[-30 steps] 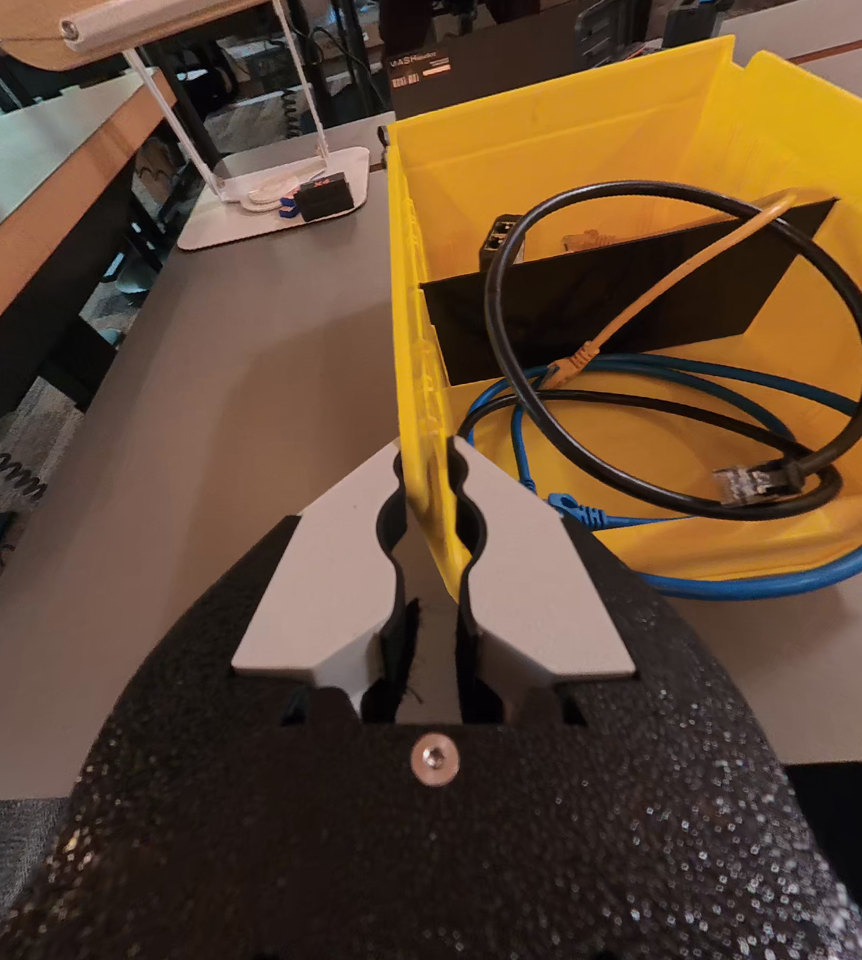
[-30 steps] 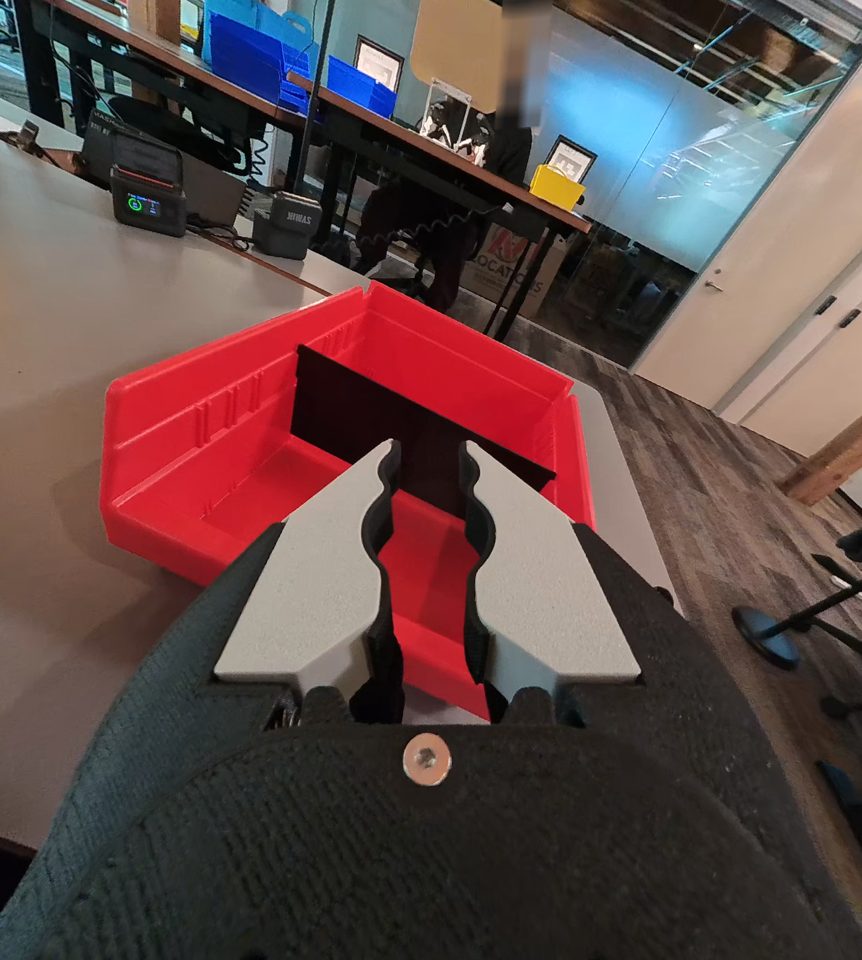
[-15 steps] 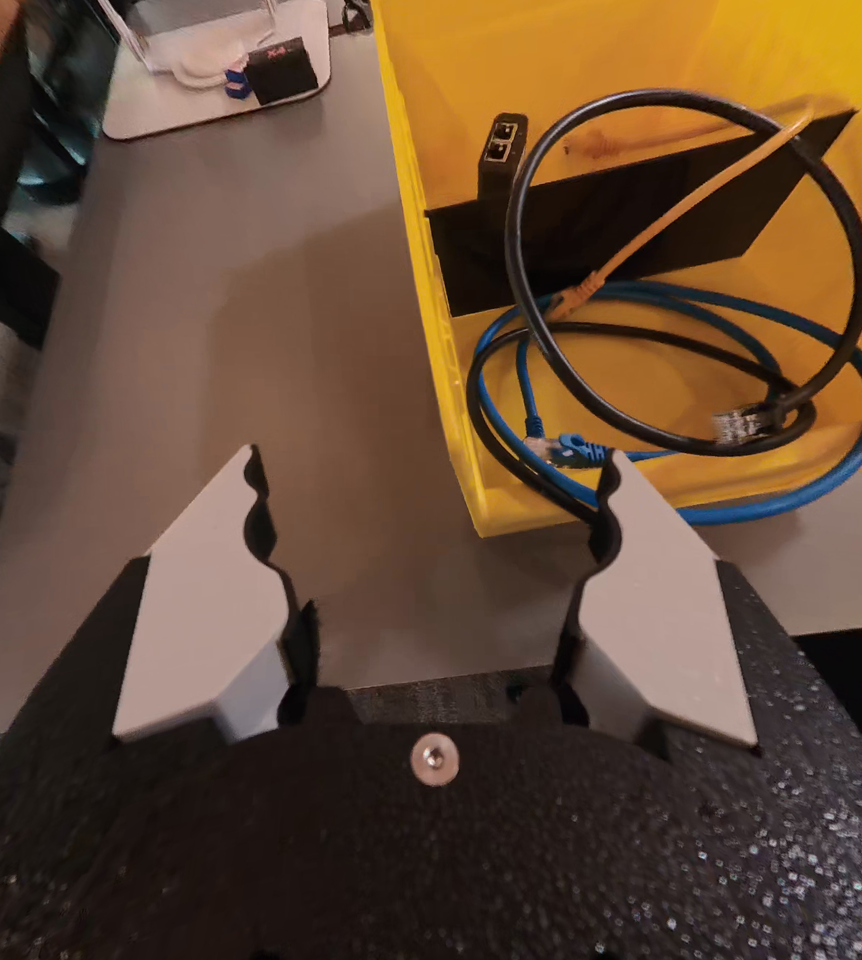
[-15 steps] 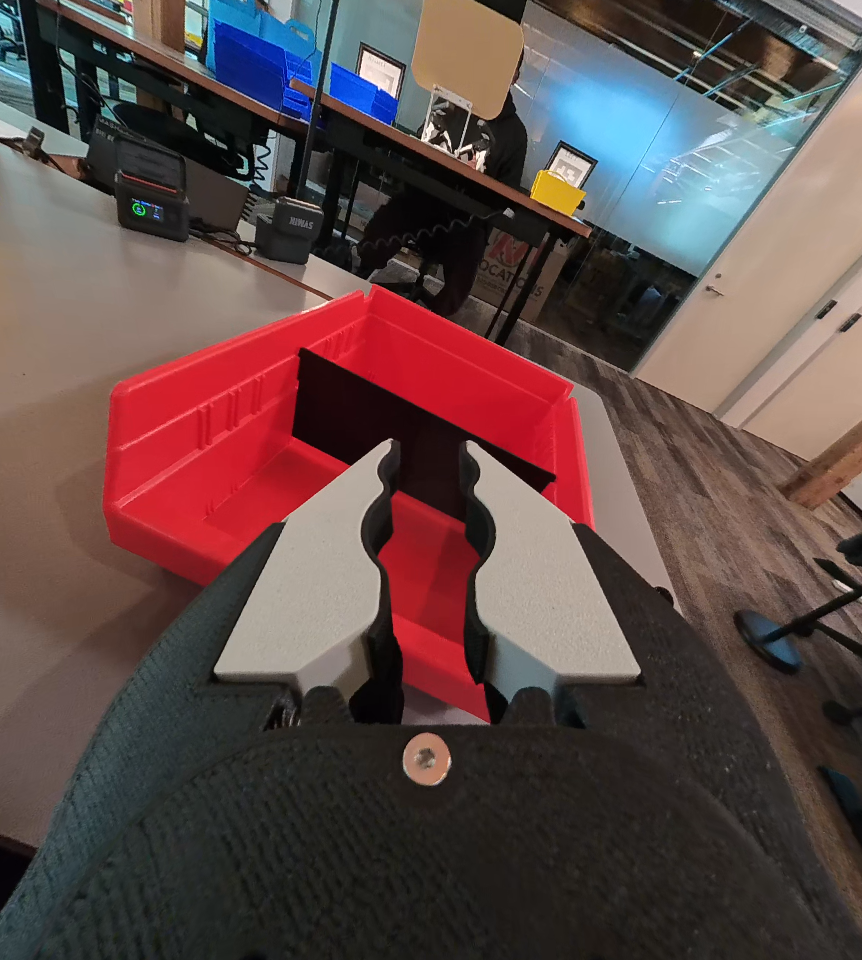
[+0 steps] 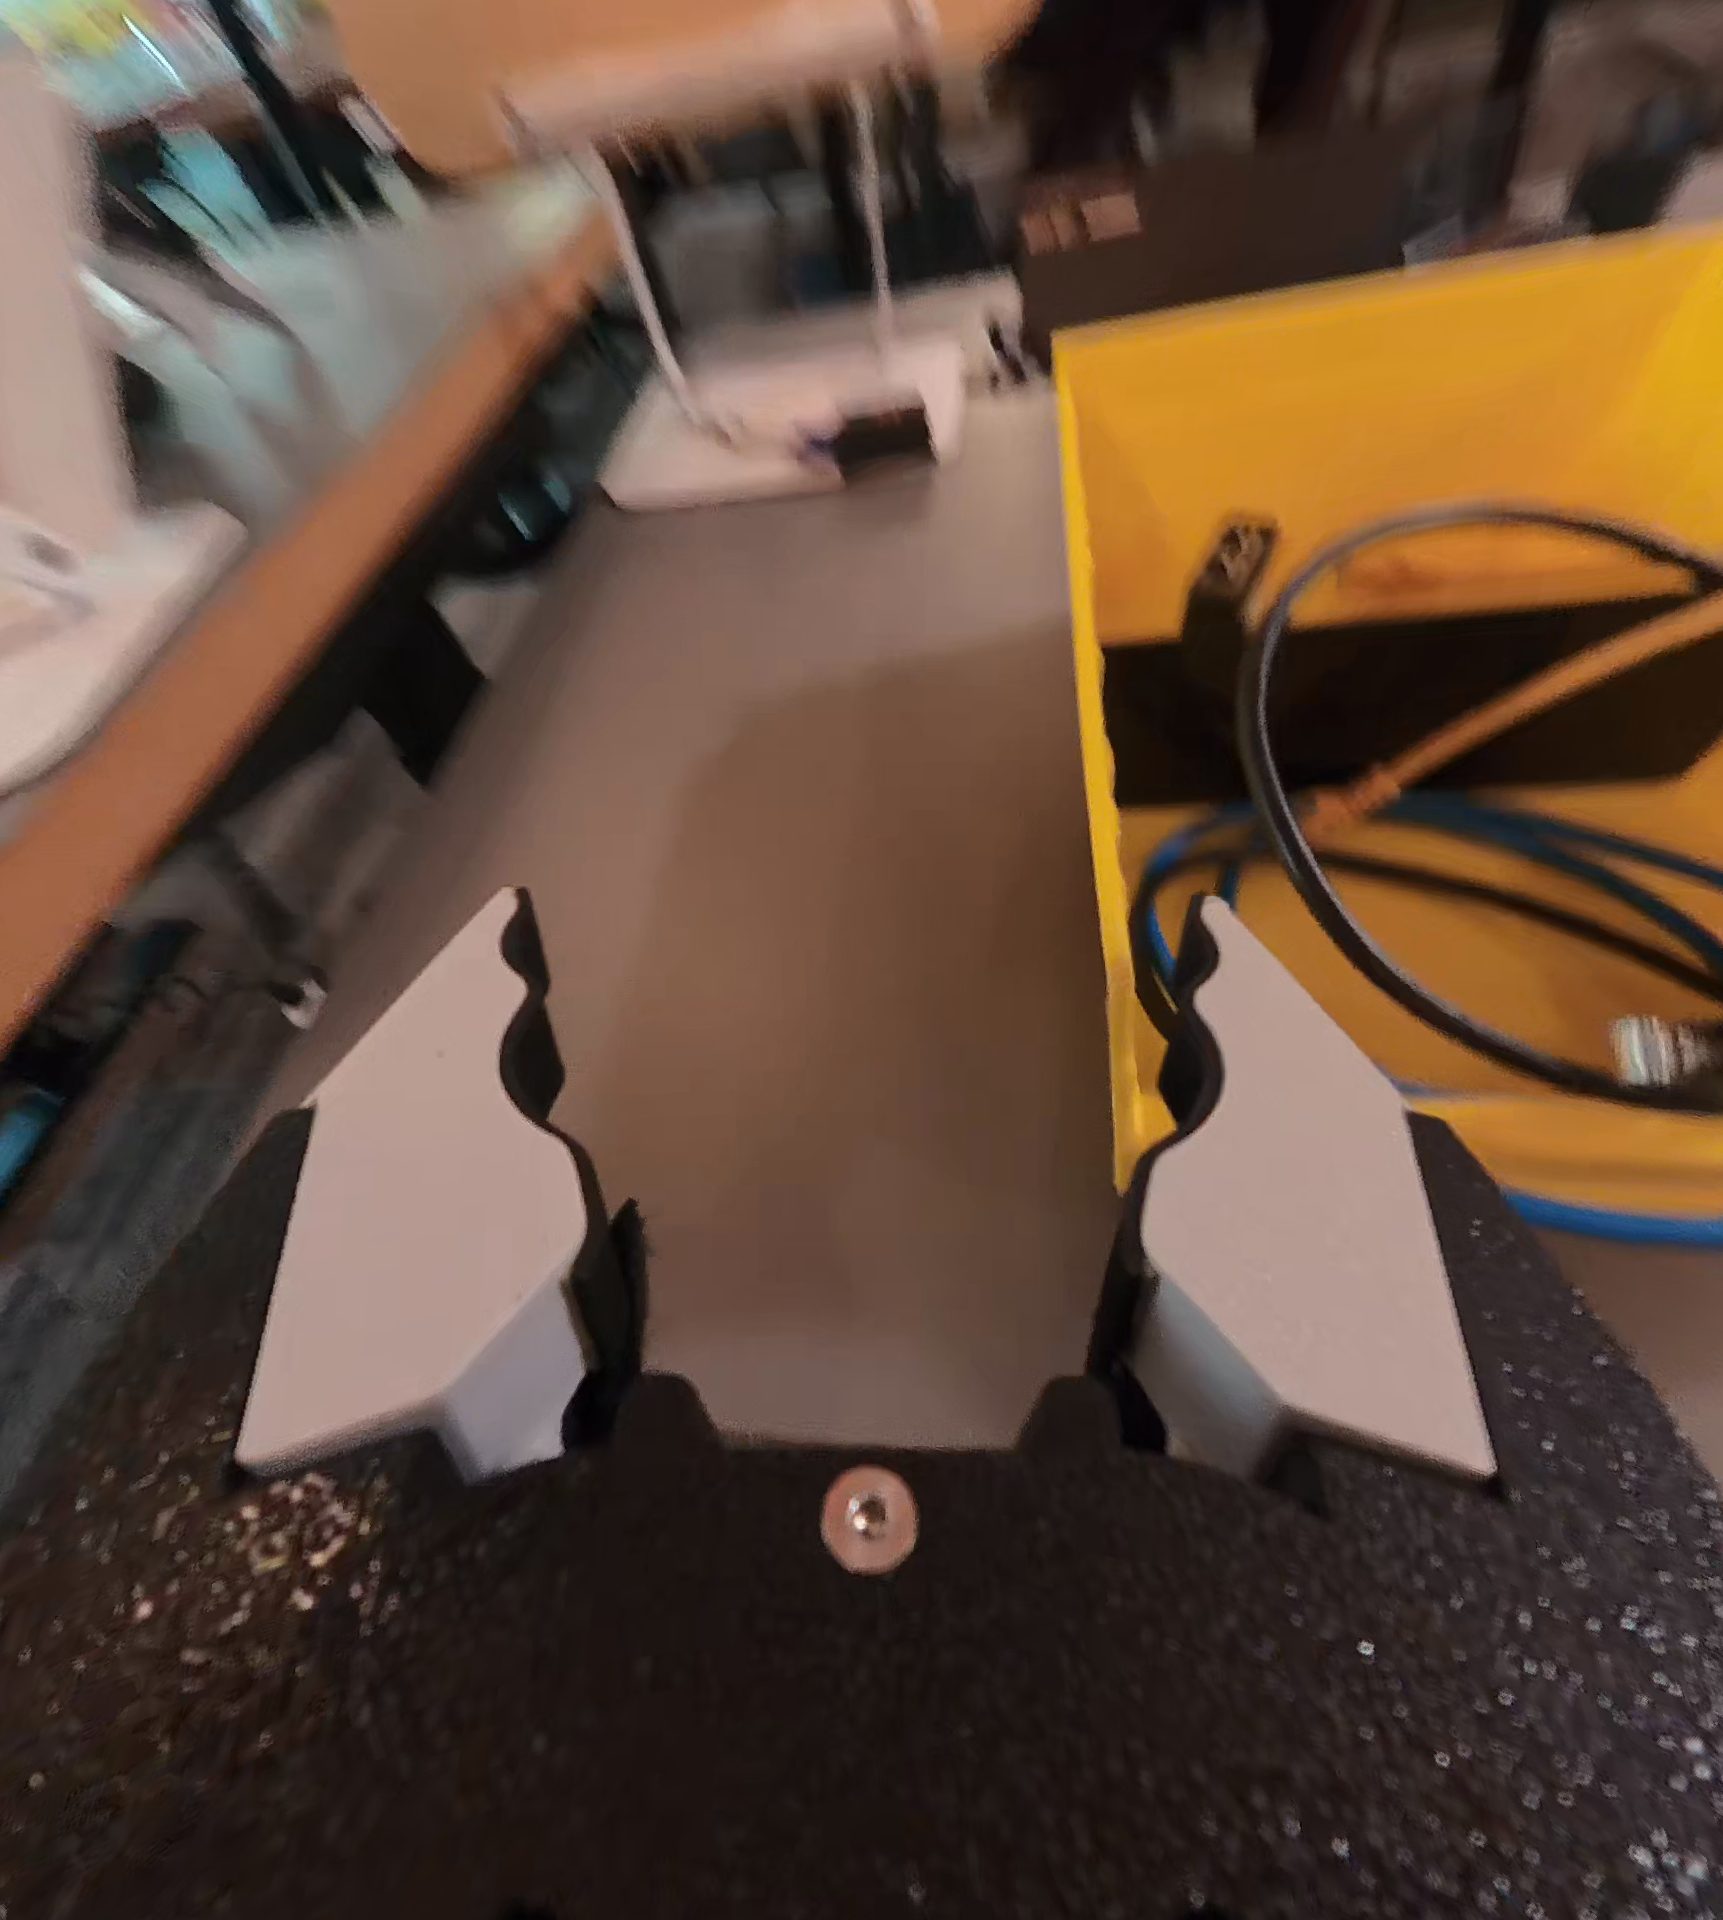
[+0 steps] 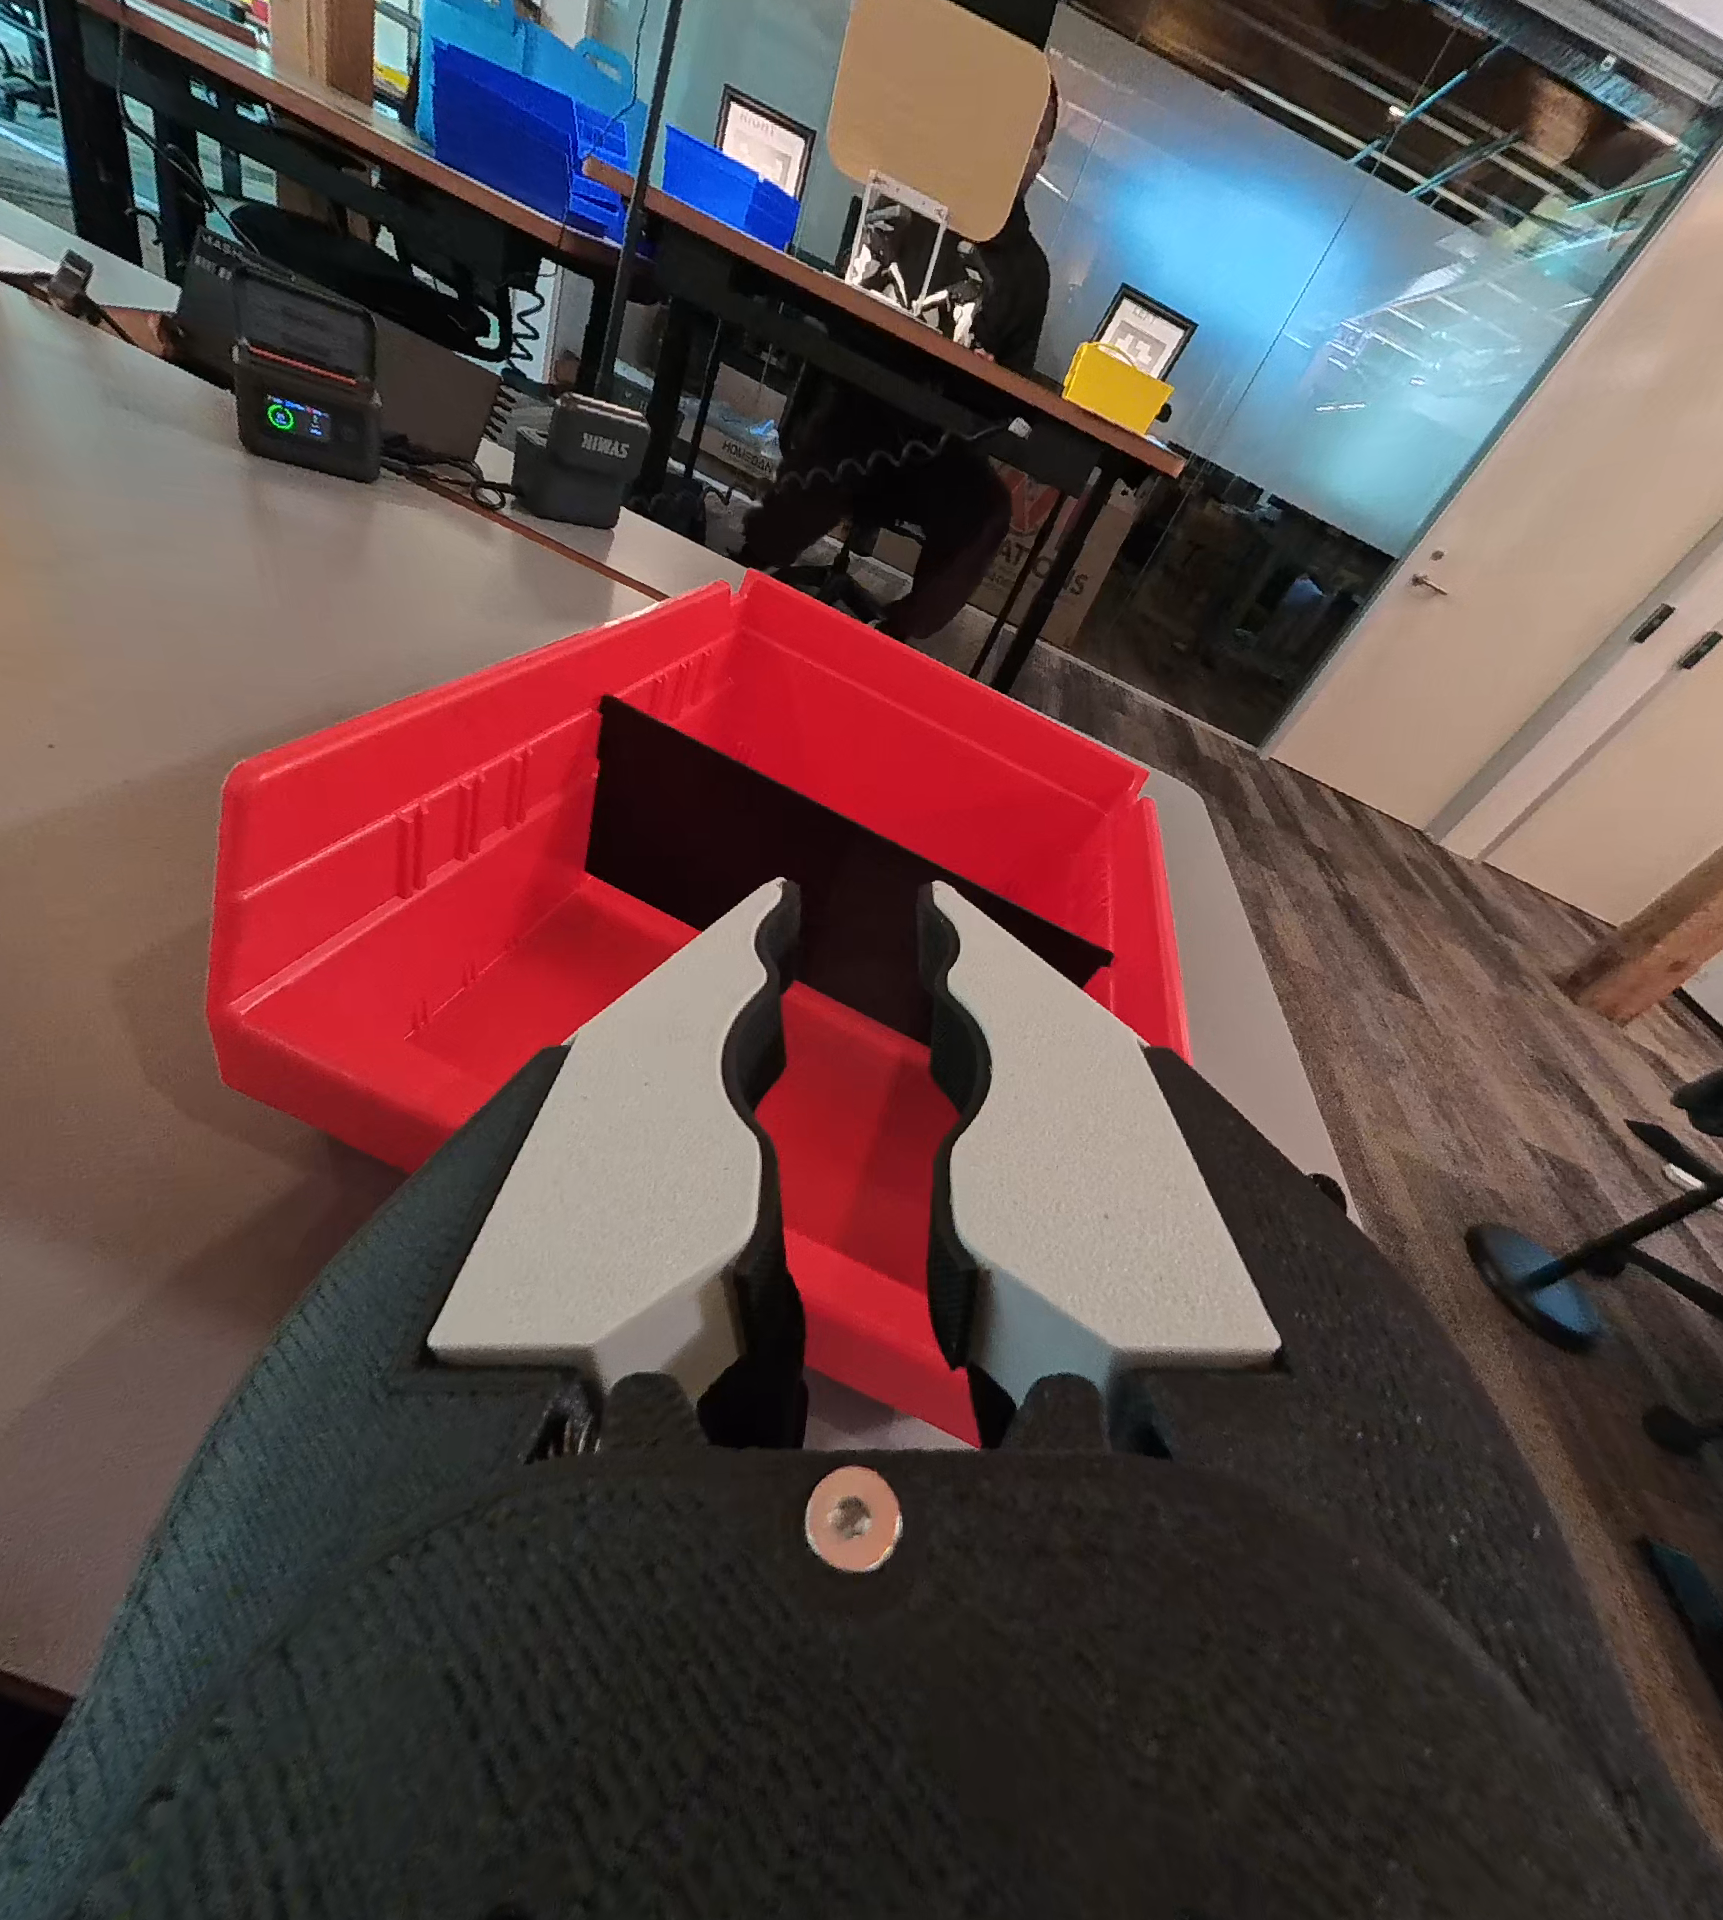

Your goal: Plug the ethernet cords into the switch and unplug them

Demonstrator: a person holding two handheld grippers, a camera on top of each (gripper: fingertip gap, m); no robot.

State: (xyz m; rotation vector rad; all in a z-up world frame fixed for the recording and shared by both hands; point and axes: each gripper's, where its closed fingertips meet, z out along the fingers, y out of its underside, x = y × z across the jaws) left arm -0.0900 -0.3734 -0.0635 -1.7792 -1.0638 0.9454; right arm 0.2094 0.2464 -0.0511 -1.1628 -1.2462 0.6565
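Grey table (image 5: 815, 831) bearing yellow bin (image 5: 1356, 416), red bin (image 6: 337, 935).

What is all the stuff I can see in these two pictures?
yellow bin: 1, yellow, on the grey table, right side of the left wrist view
black divider: 1, black, across the yellow bin
switch: 1, black, behind that divider
ethernet cords: 3, black, blue, orange, in the yellow bin
red bin: 1, red, empty, with a black divider, right wrist view
small devices: 2, dark, far on the table
left gripper: 1, grey fingers, wide open, empty
right gripper: 1, grey fingers, narrow gap, empty
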